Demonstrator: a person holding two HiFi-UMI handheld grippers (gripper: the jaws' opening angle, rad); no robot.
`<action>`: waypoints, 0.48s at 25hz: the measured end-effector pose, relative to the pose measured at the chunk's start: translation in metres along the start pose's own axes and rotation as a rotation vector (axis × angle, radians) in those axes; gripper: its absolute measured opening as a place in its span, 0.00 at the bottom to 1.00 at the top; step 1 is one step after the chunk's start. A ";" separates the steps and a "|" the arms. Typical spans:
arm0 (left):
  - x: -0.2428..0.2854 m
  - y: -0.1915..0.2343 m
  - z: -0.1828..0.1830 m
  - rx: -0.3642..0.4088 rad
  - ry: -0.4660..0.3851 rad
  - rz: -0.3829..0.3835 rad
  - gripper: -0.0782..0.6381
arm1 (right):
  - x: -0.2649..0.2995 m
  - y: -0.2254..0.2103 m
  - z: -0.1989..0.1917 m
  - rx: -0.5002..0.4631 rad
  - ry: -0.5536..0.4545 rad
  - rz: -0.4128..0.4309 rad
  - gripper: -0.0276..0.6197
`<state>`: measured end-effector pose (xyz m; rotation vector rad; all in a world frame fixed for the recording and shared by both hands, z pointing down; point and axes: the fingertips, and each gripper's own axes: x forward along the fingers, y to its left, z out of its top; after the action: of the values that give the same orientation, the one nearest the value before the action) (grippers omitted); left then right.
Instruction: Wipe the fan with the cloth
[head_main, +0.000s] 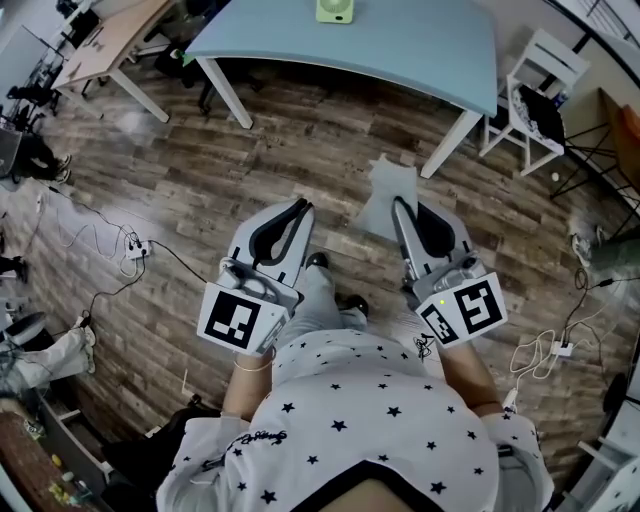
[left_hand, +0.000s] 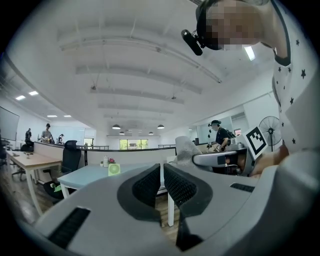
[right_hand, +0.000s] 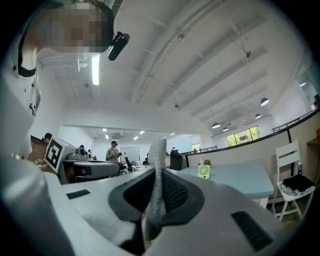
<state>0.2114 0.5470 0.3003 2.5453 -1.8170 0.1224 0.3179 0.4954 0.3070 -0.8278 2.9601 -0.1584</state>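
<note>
From the head view, the person held both grippers out level over the wooden floor (head_main: 250, 170). The left gripper (head_main: 297, 208) had its jaws together and carried nothing. The right gripper (head_main: 401, 206) had its jaws clamped on a grey cloth (head_main: 390, 195), which stuck out past the tips. The small green fan (head_main: 335, 10) stood on a pale blue desk (head_main: 400, 50) well ahead of both grippers. A white chair (head_main: 548, 55) stood by the desk's right end.

In the left gripper view, the jaws stood closed with only a thin slit between the ribbed pads (left_hand: 150, 186) and nothing in it. The fan (left_hand: 114, 169) showed upright on the desk (left_hand: 82, 176), far beyond the tips. The cloth (left_hand: 186, 150) rose from the right gripper just alongside.

In the right gripper view, the jaws pinched the cloth (right_hand: 158, 170), which stood up as a narrow grey strip between the pads. The fan (right_hand: 203, 171) sat on the desk (right_hand: 240, 182) in the distance, apart from the cloth.
</note>
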 end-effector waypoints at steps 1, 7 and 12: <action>0.003 0.002 0.001 0.003 -0.004 -0.003 0.17 | 0.002 -0.002 0.000 -0.004 0.002 -0.003 0.08; 0.029 0.030 0.004 0.000 -0.032 -0.023 0.17 | 0.033 -0.020 -0.001 -0.025 0.017 -0.024 0.08; 0.056 0.067 0.003 0.005 -0.046 -0.055 0.17 | 0.072 -0.036 0.001 -0.046 0.013 -0.046 0.08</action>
<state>0.1662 0.4725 0.2990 2.6201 -1.7618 0.0690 0.2746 0.4271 0.3079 -0.9050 2.9688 -0.0981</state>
